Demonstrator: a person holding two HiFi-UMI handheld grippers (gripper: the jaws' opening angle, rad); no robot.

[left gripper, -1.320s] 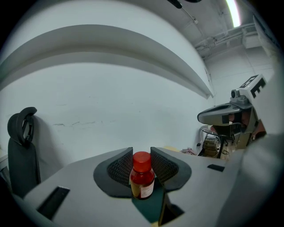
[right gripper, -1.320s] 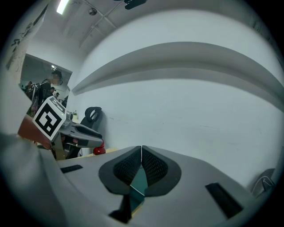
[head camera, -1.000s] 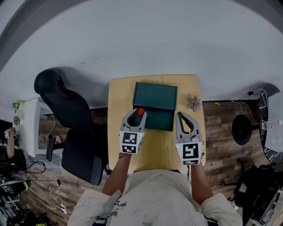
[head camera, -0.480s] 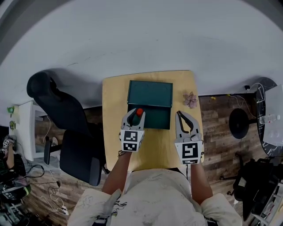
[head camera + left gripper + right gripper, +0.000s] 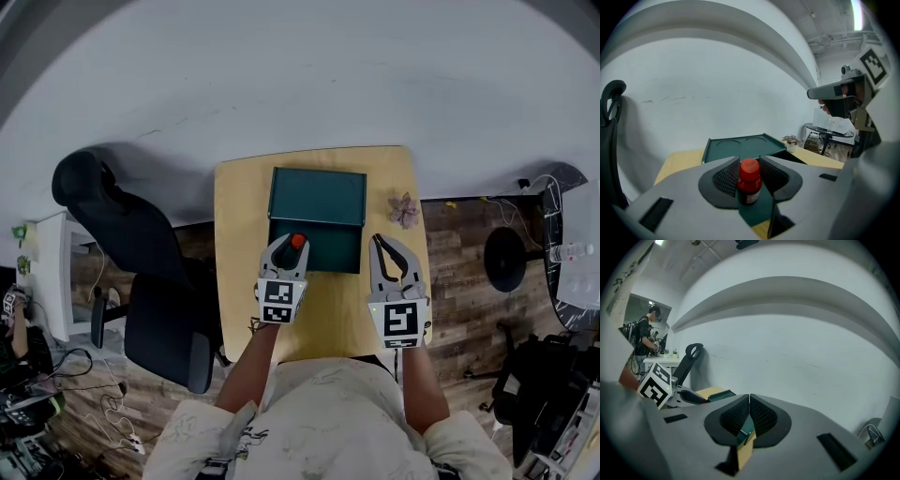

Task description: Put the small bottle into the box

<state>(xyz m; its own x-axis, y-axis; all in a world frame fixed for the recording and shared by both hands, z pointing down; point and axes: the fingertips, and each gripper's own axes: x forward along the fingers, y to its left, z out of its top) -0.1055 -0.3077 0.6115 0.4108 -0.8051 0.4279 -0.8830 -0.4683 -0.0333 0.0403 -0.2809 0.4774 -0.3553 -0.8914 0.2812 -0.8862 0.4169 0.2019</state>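
A small dark bottle with a red cap (image 5: 749, 180) sits upright between the pads of my left gripper (image 5: 750, 169), which is shut on it. In the head view that left gripper (image 5: 289, 246) holds the bottle (image 5: 297, 241) over the near left part of the dark green box (image 5: 326, 251). The box's open lid (image 5: 317, 196) lies flat behind it, and this lid (image 5: 743, 146) shows two round recesses. My right gripper (image 5: 392, 251) hovers at the box's right front corner. Its pads (image 5: 759, 416) meet at the tips with nothing between them.
The box stands on a small tan table (image 5: 239, 216) against a white wall. A little potted plant (image 5: 406, 211) sits at the table's far right. A black office chair (image 5: 141, 281) stands close on the left. A black stand base (image 5: 511, 261) is on the floor to the right.
My left gripper has sunk a little toward the box with the bottle in it. The right gripper has stayed where it was.
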